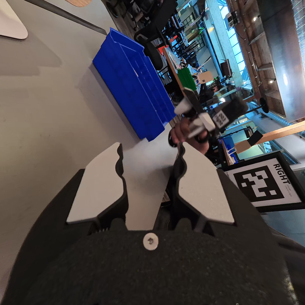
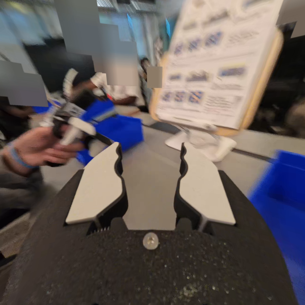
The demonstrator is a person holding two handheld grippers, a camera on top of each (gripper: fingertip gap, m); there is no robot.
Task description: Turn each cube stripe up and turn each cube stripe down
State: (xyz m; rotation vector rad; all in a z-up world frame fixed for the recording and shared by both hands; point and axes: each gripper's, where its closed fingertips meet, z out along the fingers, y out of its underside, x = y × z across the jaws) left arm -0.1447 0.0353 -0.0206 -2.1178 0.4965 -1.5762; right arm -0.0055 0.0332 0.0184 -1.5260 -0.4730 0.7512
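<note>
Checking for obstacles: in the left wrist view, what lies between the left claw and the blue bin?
Only bare grey table lies between the open left claw and the blue bin, in the left wrist view.

- The left wrist view is mostly sharp: the blue bin (image 1: 132, 85) and the grey table (image 1: 49, 115) read crisply, under even, fairly bright indoor light.
- Soft shadows fall across the table at the left and along the bin's near side.
- The far hall glows cool blue from tall windows, with small ceiling lamps glaring.
- The whole view is rolled sideways, and lines bend toward the edges.
- Only the far gripper (image 1: 198, 115) is smeared.
- The right wrist view is heavily motion-blurred: the instruction board (image 2: 214, 66), a hand (image 2: 41, 148) and the bins streak.
- Its own fingers (image 2: 99, 181) stay sharp.
</note>
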